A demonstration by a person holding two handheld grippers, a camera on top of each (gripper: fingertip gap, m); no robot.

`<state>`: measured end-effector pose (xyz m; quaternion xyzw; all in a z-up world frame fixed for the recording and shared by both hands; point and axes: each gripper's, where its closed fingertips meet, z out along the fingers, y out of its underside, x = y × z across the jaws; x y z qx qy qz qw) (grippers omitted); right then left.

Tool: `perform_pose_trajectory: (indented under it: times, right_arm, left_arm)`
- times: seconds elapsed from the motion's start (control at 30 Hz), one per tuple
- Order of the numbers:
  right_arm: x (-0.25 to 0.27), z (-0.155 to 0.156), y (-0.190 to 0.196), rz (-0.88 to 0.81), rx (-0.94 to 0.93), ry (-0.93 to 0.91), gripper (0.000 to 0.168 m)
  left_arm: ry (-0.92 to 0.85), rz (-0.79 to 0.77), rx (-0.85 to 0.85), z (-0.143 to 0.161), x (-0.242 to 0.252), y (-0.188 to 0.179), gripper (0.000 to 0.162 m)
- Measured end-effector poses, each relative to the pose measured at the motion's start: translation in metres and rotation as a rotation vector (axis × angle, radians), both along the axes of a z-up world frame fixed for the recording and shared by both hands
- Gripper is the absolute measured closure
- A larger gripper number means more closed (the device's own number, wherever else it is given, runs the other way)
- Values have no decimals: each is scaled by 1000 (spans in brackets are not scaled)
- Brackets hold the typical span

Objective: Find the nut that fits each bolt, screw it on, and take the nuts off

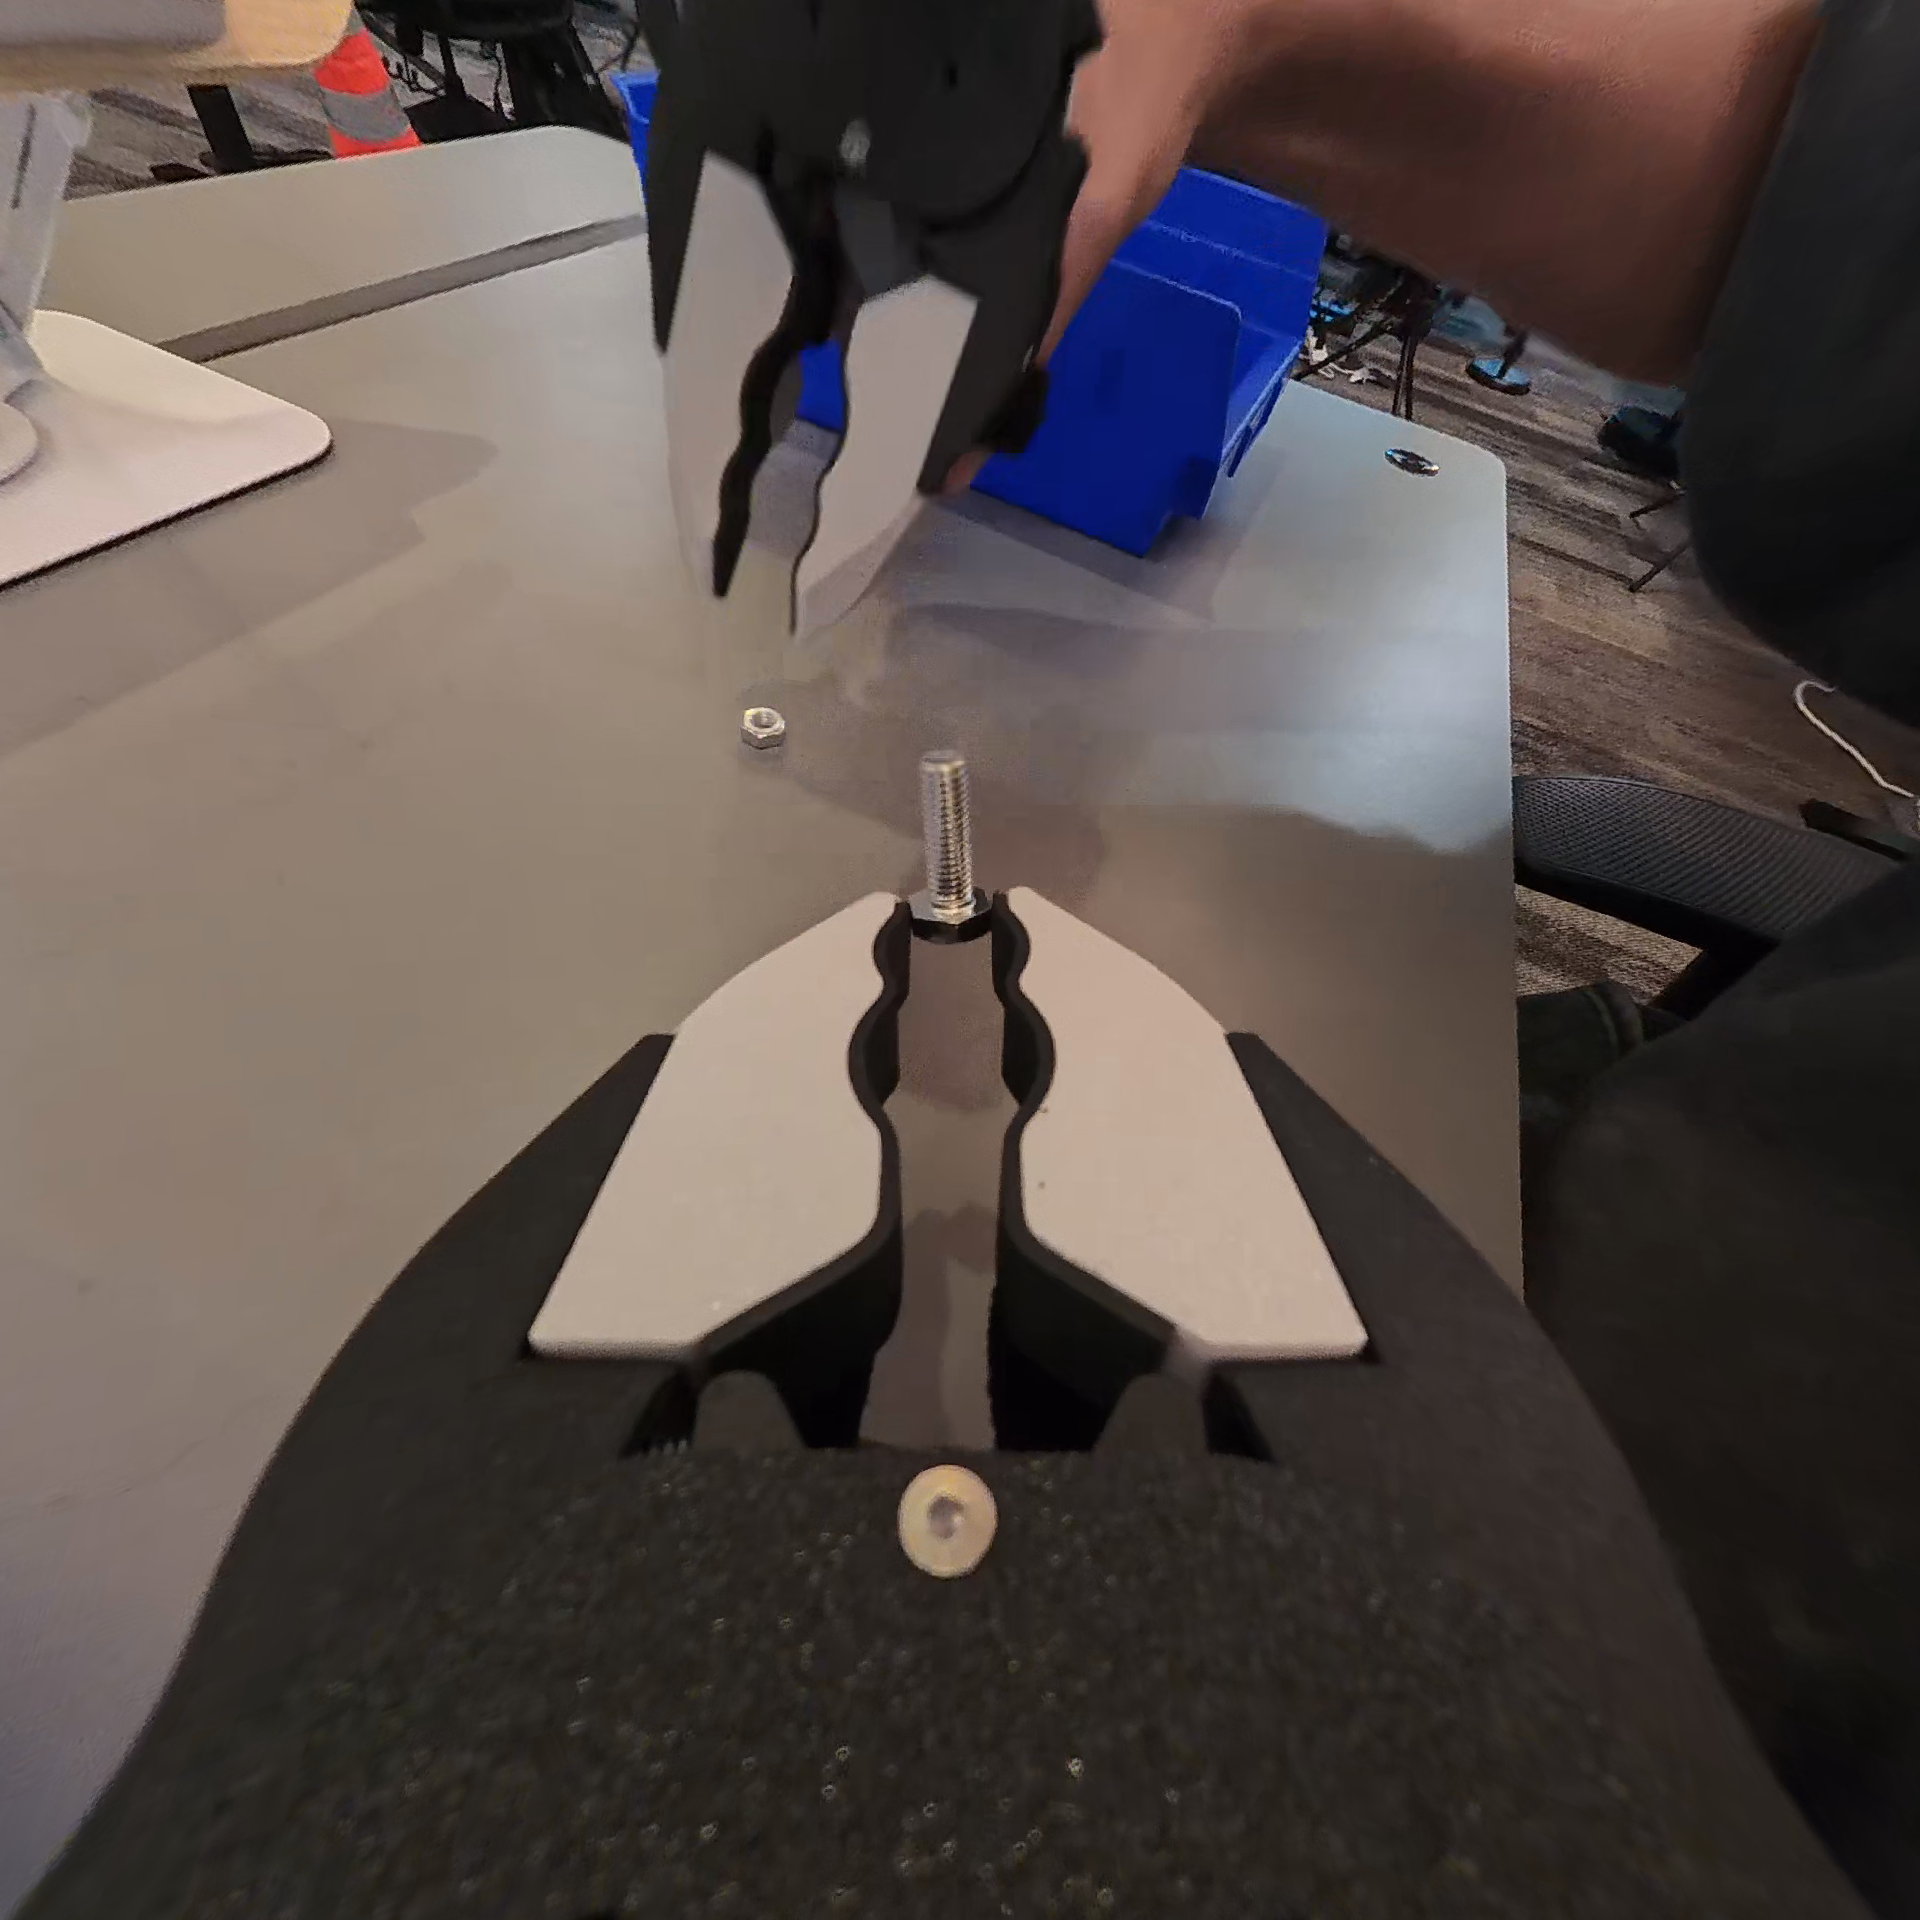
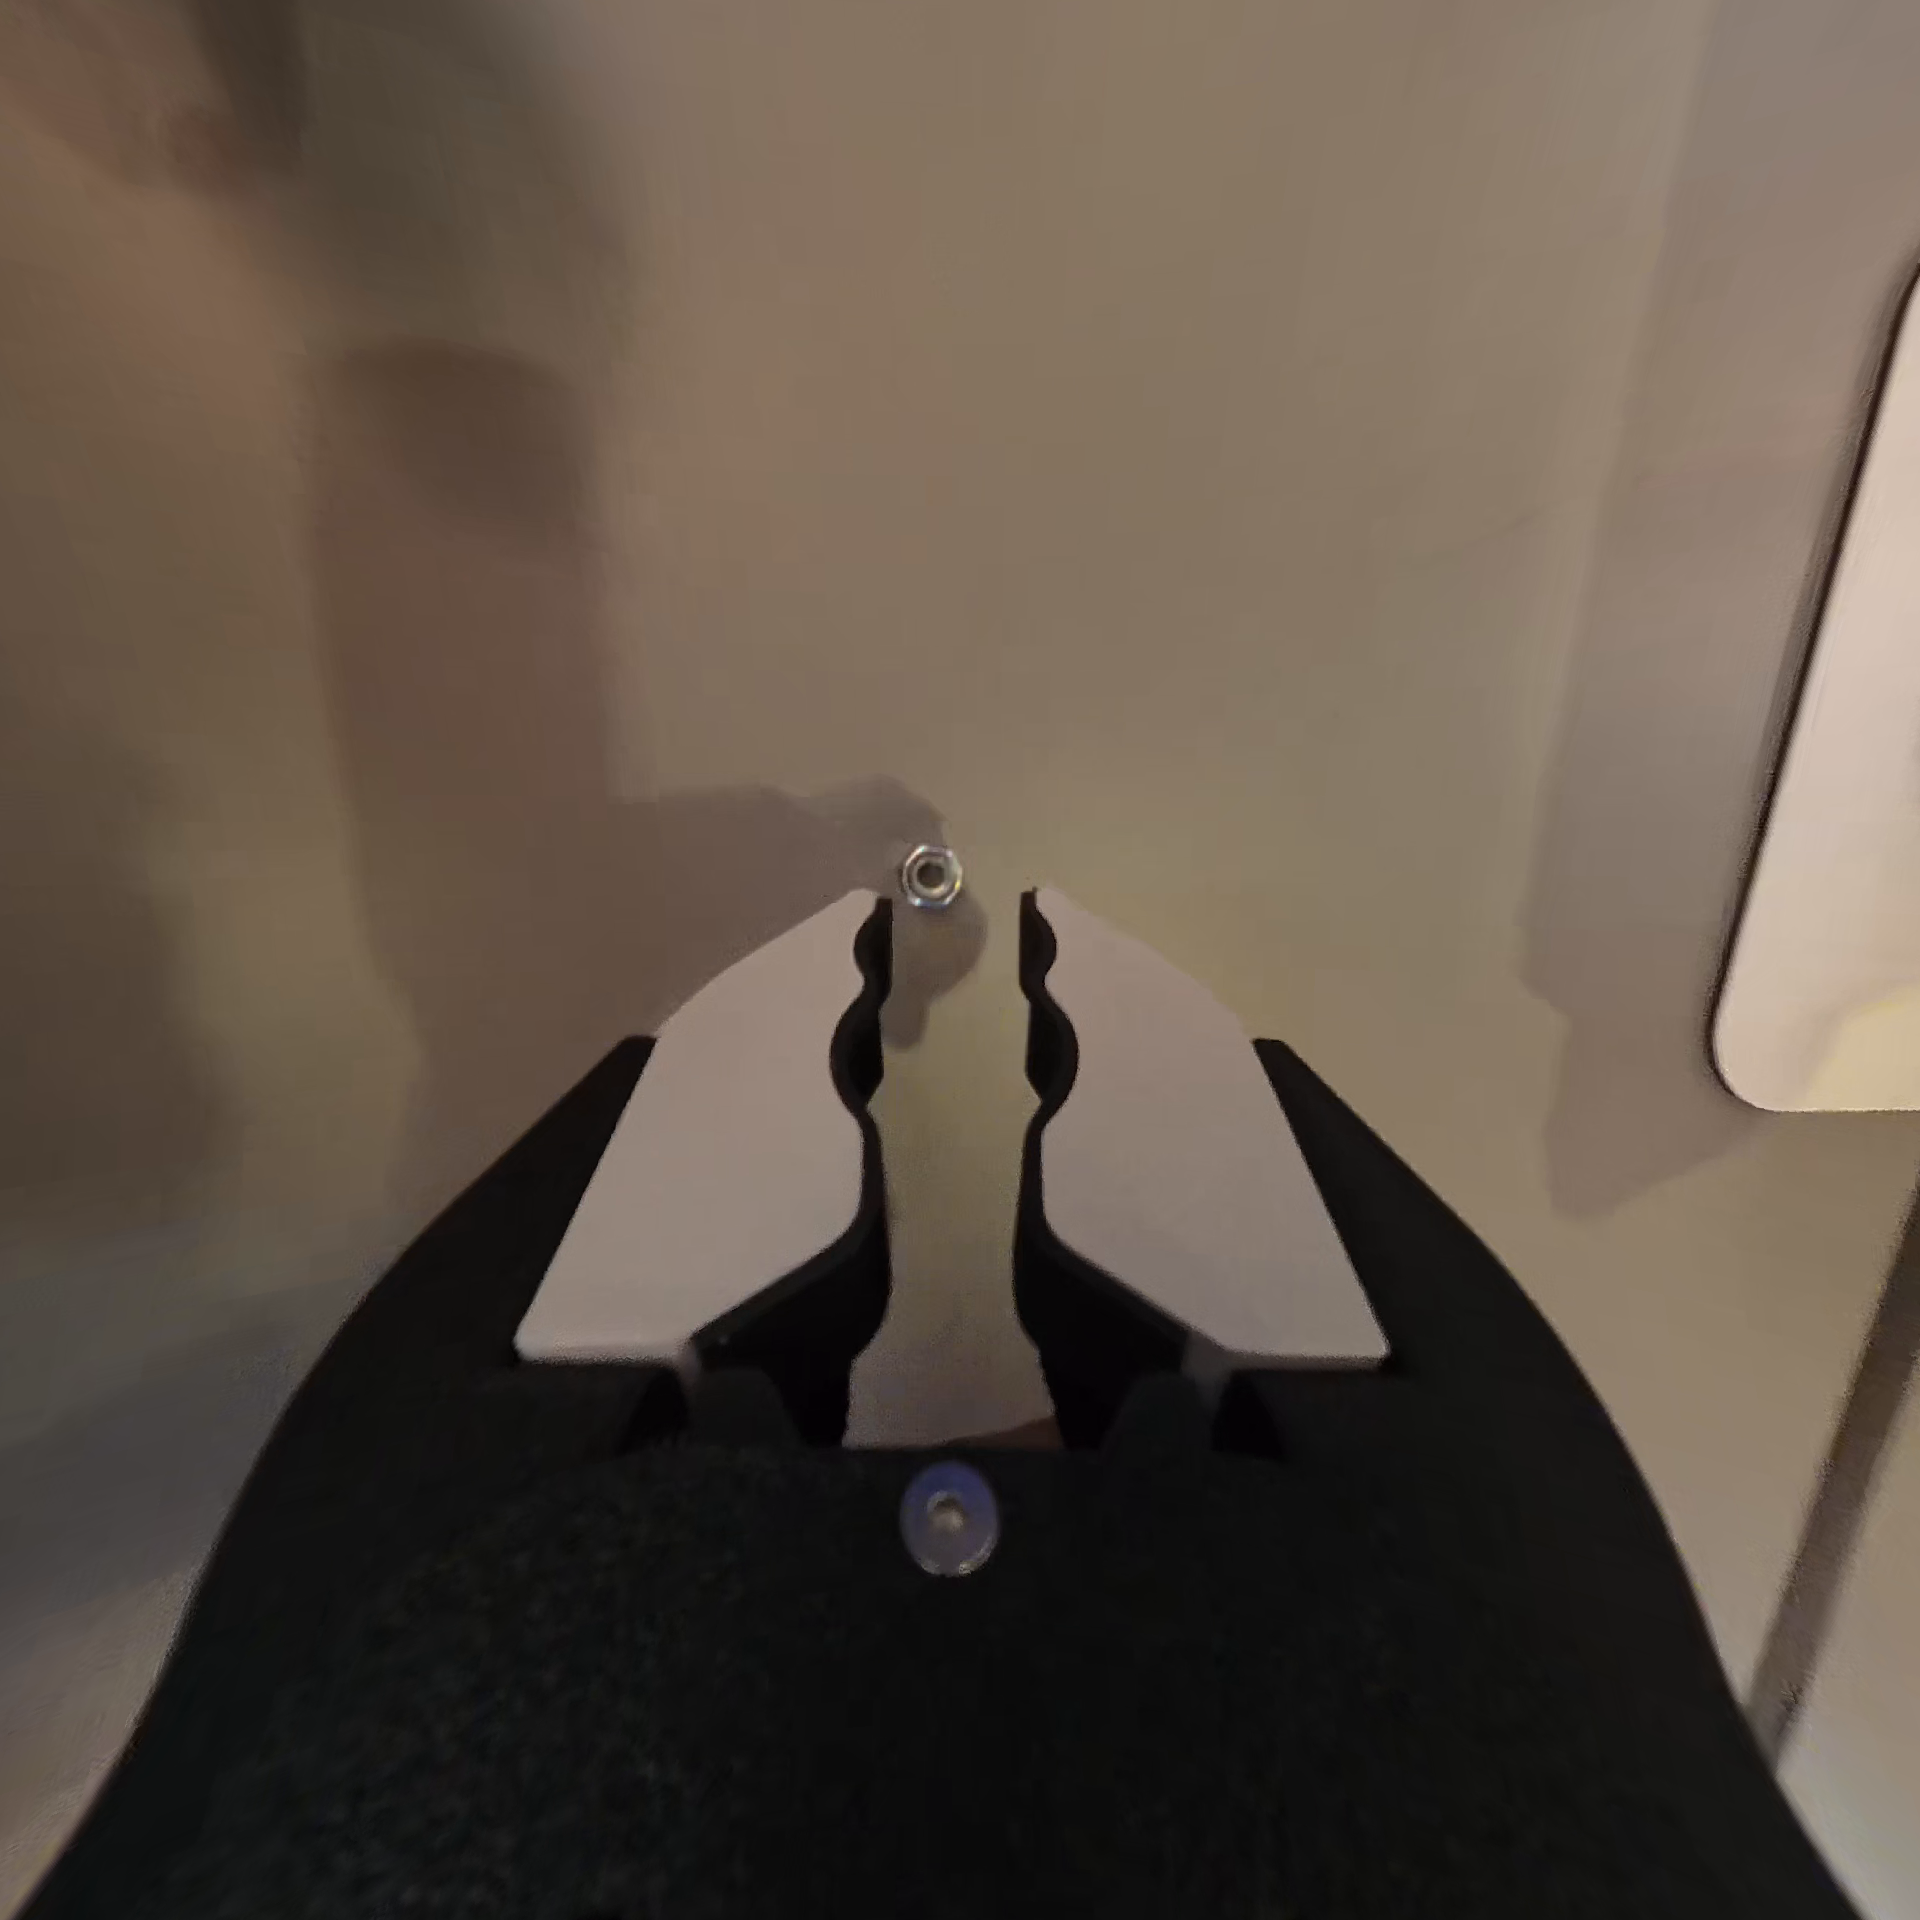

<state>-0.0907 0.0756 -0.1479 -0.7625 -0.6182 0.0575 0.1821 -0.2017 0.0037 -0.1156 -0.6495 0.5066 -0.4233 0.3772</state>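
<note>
The left gripper point(image 1: 948, 914) was clamped on the head of a bolt point(image 1: 943, 831), the hex head pinched right at the fingertips and the threaded shank standing upright, its long axis pointing away from the grey tabletop point(image 1: 312, 831). A single small nut point(image 1: 763, 725) lay flat on that tabletop, just beyond and to the left of the bolt's free end, apart from it. The right gripper point(image 2: 956, 899) hung over the nut with its fingers parted and nothing between them; in its own view the nut point(image 2: 931, 878) sat just past the fingertips, closer to the left finger than the right, its bore facing up toward the camera. The right gripper was plainly the nearer tool to the nut, the left being occupied. My judgement is that the next move turned on that small offset: the fingers needed to go forward and slightly left to straddle the nut's flats before closing. A blue bin point(image 1: 1143, 416) stood farther back, beyond both.
</note>
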Motion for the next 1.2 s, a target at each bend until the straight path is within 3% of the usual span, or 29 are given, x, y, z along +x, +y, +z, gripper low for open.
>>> perform_pose_trajectory:
  times: [0.03, 0.13, 0.3, 1.2]
  right_arm:
    - [1, 8, -4, 18, -15, -26, 145]
    - [1, 10, -9, 127, 2, -129, 143]
    - [3, -21, -4, 209, -41, -222, 142]
    - [3, -47, -3, 237, -184, -165, 154]
  left_arm:
    - [-2, 0, 0, 1, -1, 0, 148]
    - [-3, 6, 6, 2, -2, 3, 148]
    - [7, 3, 11, 2, -4, 3, 148]
    - [26, -43, -3, -4, -1, -5, 148]
